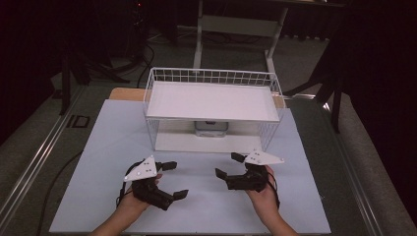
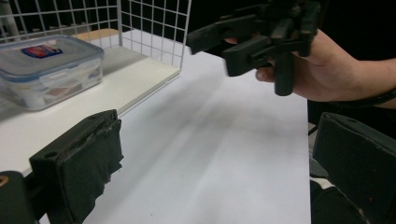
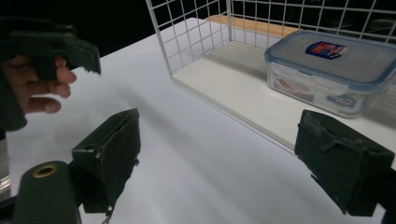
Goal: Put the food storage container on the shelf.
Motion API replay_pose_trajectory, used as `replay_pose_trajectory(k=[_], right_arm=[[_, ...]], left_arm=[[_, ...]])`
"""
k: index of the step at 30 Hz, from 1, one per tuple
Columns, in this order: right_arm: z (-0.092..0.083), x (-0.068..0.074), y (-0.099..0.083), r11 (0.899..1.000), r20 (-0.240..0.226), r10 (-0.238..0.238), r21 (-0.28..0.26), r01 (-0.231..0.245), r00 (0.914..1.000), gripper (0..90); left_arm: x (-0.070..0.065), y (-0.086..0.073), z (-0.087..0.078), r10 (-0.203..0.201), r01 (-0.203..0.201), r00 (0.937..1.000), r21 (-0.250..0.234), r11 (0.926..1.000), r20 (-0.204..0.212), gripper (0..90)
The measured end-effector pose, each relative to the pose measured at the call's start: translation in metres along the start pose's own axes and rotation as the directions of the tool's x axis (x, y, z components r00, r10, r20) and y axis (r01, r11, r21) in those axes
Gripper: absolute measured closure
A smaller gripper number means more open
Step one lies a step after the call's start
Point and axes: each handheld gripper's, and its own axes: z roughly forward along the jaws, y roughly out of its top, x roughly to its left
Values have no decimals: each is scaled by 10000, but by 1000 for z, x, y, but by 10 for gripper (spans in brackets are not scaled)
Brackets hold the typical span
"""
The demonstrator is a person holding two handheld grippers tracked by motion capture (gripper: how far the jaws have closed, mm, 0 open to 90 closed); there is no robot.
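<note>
Two hand-held grippers hover over the white table point(image 1: 206, 206) in front of a two-tier white wire rack point(image 1: 213, 105), each spread wide and holding nothing. The left gripper point(image 1: 174, 179) sits just off the rack's near-left corner; the right gripper point(image 1: 228, 164) faces it from the near-right corner. Their likely target, a clear plastic food container point(image 3: 329, 70) with a blue-trimmed snap lid, rests on the rack's lower shelf, toward the back and under the upper shelf point(image 1: 211, 101). The risk lies in that tight slot: a gripper going in too high could knock the upper shelf, and one coming in off-line could catch the wire mesh at the rack's sides. The container's smooth walls could also slip between the pads point(image 2: 88, 154), or a one-sided push could shove it deeper into the rack, out of easy reach.
</note>
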Motion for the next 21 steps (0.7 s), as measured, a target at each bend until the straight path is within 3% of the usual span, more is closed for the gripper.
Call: replay_pose_trajectory(k=[14, 21], right_arm=[[-38, 6, -5, 9993, 186, -370, -24, 370, 9991, 171], [-52, 11, -10, 9989, 70, -413, -232, 414, 9991, 158]], left_arm=[[-6, -7, -23, -13, 17, 9999, 326, 9995, -119, 22], [-5, -11, -36, -104, 128, 9989, 552, 9984, -447, 23]])
